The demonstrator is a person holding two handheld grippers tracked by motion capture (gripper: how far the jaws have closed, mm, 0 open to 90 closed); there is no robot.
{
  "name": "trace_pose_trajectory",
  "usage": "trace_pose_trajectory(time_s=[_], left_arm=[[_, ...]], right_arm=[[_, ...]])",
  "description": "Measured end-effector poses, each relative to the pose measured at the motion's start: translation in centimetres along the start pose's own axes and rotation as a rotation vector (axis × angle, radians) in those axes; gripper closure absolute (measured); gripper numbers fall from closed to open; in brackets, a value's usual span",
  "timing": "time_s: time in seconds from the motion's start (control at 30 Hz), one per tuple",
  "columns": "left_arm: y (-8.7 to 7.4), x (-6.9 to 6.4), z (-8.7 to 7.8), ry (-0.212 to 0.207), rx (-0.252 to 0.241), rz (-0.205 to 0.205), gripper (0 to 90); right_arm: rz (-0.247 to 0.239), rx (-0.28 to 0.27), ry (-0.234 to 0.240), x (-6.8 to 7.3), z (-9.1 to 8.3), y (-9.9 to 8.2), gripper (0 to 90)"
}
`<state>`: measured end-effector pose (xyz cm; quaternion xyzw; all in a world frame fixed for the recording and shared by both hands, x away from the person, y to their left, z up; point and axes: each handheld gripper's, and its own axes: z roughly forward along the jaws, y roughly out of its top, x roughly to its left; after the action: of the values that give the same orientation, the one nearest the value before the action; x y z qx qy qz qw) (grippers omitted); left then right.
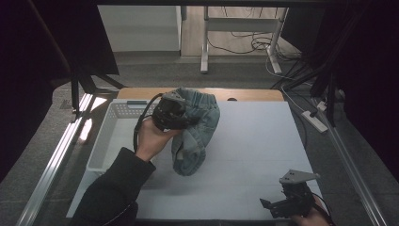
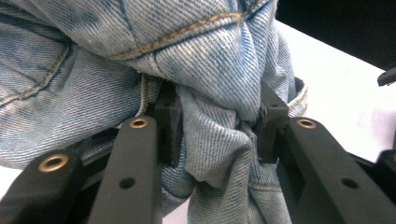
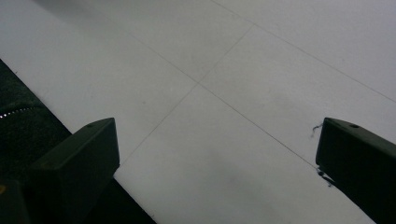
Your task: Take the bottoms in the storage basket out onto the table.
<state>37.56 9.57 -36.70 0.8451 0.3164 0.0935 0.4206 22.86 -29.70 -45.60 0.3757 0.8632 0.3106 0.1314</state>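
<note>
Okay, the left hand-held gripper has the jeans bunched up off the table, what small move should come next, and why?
Probably carry the denim jeans a little to the right and lower them onto the white table. The left hand-held gripper is clamped on a bunched fold, the garment hangs beside the white basket, and the right hand-held gripper waits open near the table's front edge, ready to help spread it.

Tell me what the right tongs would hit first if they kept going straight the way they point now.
Probably the bare white table surface. The right tongs are open, angled down over it with nothing between the jaws. The jeans held by the left tongs look well off that line, though depth is unclear.
</note>
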Motion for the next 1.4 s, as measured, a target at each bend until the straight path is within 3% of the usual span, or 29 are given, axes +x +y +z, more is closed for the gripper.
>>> trace_pose_trajectory(time_s=[0.4,1.2,1.4], left_arm=[[-0.7,-0.4,3.9,0.012,0.053,0.034,61.4],[-2.8,0.0,8.5,-0.003,0.168,0.007,60.7],[-3.2,-0.1,9.5,-0.002,0.200,0.018,60.2]], right_arm=[[-0.006,-0.002,0.004,0.0,-0.1,0.0,0.1],[-0.013,-0.010,0.005,0.1,-0.1,-0.1,0.1],[-0.017,-0.010,0.006,0.1,-0.1,-0.1,0.1]])
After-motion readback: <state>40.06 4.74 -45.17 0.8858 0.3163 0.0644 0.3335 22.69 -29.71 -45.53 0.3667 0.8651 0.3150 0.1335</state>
